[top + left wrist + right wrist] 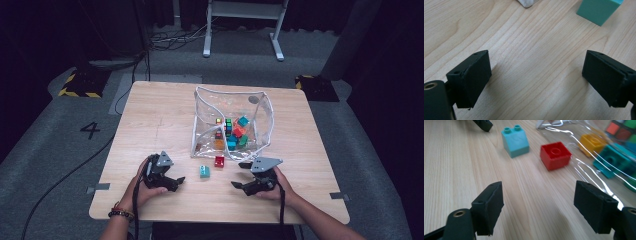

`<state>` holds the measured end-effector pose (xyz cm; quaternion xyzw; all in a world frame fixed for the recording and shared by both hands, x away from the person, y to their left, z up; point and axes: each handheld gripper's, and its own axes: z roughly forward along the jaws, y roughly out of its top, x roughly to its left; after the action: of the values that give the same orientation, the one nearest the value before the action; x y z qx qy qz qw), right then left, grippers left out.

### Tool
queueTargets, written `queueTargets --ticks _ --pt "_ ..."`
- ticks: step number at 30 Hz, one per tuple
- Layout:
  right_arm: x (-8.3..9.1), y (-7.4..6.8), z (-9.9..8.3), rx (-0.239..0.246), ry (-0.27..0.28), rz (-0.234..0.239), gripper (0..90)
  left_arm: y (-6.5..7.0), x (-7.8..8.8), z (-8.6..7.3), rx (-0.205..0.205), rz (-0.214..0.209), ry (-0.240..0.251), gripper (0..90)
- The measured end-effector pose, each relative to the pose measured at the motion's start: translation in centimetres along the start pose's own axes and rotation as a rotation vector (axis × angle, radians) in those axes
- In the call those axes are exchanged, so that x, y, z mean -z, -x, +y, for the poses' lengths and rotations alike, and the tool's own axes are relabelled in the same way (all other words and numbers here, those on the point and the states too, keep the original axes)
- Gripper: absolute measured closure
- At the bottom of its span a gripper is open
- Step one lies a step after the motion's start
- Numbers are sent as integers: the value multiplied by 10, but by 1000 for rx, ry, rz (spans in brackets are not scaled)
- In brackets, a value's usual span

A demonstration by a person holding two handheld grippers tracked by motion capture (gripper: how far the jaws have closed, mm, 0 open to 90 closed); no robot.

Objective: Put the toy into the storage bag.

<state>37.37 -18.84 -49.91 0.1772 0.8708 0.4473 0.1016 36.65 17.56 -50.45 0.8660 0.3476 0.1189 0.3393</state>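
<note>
High view has your left gripper (175, 181) and right gripper (240, 181) resting low over the near part of the table (150, 115), one on each side of two loose bricks. You hold both with the jaws spread wide and nothing between them. Between the two grippers stands the teal brick (205, 171), and just beyond it, a little to its right, the red brick (219, 161), the two near each other but apart. Behind the red brick sits the clear bag (231, 120), open at the top, with more coloured bricks and a cube with mixed-colour faces lying in its bottom. Right gripper view shows your jaws wide over bare wood, the teal brick (515, 141) upright with its two studs up, the red brick (555, 155) flat beside it and just short of the bag (594, 152); a yellow brick (592, 142) lies behind the plastic. Left gripper view shows your jaws wide apart over bare wood, with the teal brick (599, 10) ahead and off toward one jaw, touching neither
</note>
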Motion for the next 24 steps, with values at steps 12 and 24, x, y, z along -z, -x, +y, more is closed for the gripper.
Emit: queueTargets --ticks 12,24 --pt "-27 -3 24 -6 87 11 257 0 0 0 1 2 -5 89" --pt "-51 1 33 -7 75 21 281 0 0 0 2 2 -4 89"
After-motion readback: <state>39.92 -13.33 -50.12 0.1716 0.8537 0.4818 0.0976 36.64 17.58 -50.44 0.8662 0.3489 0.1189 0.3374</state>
